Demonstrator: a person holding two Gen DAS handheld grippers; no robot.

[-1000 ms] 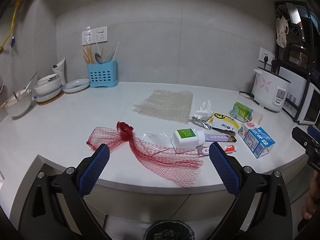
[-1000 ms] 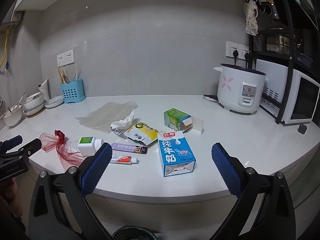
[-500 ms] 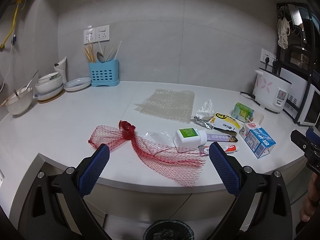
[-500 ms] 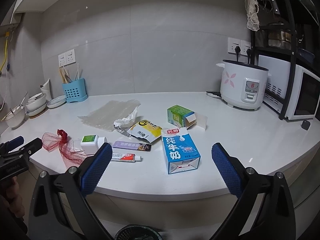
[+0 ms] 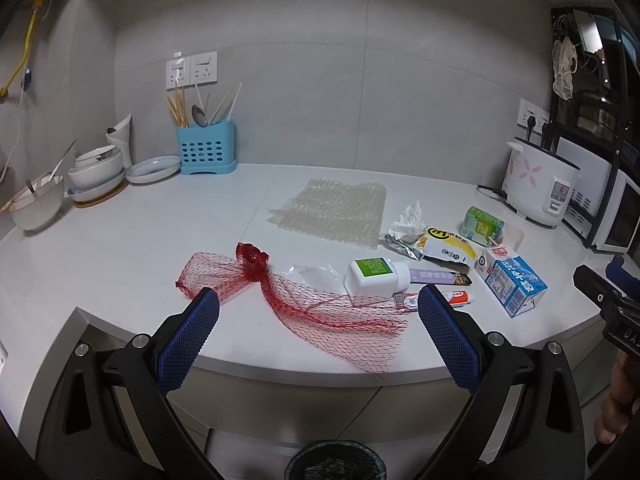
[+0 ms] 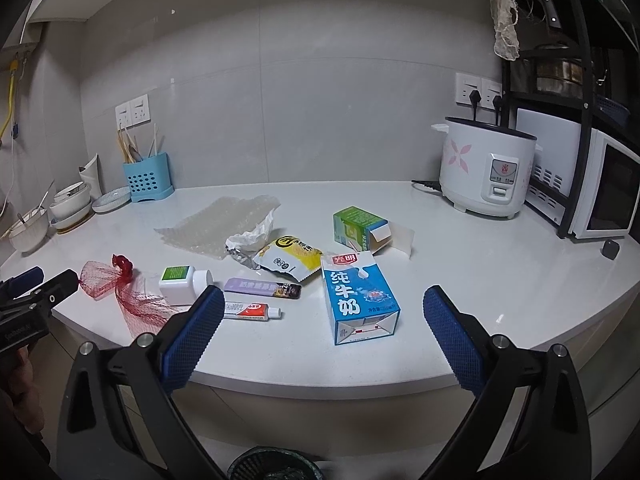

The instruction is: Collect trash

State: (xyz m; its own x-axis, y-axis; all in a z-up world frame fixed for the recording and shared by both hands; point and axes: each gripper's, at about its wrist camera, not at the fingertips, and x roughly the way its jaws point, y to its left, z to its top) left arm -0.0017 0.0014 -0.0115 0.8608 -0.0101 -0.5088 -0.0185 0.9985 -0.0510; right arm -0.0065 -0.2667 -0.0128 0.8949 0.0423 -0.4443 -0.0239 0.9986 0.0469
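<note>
Nothing had been collected yet: the net, bottle, tube, wrappers and cartons all lay on the desk, the bin below its edge. The left gripper and right gripper hung before the desk, fingers wide and empty. Both had edged slightly closer than a second earlier.

Dim, even light; sharp focus; fisheye bending, dark corners.

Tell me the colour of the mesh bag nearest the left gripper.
Red: the mesh bag is open netting, showing best in the left wrist view.
</note>
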